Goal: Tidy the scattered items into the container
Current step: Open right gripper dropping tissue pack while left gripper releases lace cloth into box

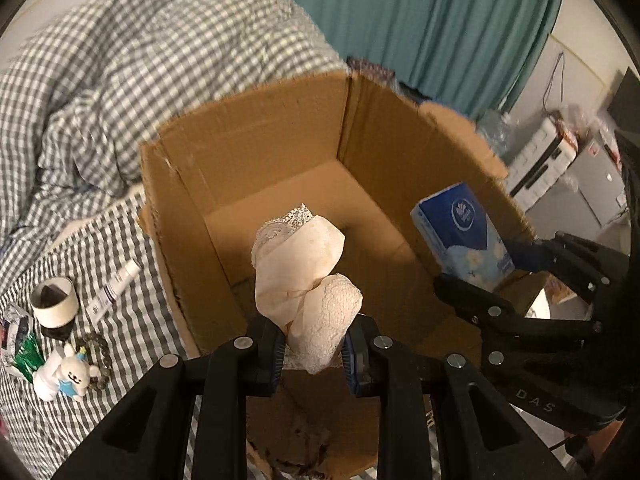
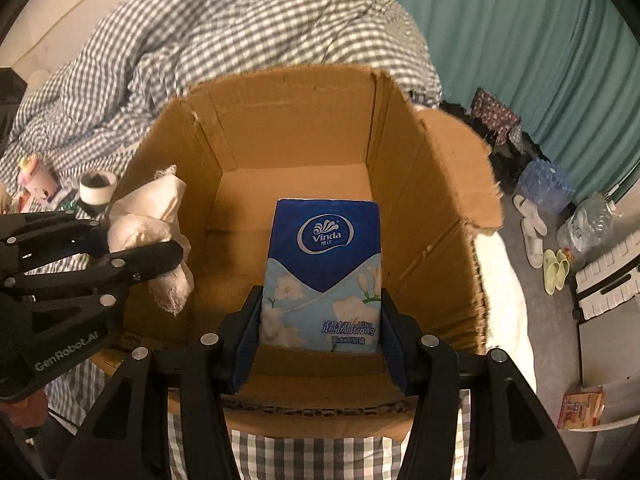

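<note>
Matt cardboard box (image 2: pixel 436 208); glossy tissue pack (image 2: pixel 322 276)

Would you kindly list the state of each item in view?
Cardboard box: open, upright, nothing inside.
Cream cloth: held over box by left tool.
Tissue pack: gripped over box by right tool.
Tube: lying on bed.
Rabbit figurine: on bed.

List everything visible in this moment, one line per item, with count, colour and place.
cardboard box: 1, brown, open on the bed
tissue pack: 1, blue and white, held over the box
cloth bundle: 1, cream with lace, held over the box
tape roll: 1, white, on the bed left of the box
tube: 1, white, beside the tape roll
bunny figurine: 1, white and blue, on the bed
bead bracelet: 1, dark, beside the bunny figurine
quilt: 1, checked, behind the box
left hand-held gripper: black, shut on the cloth bundle
right hand-held gripper: black, shut on the tissue pack
</note>
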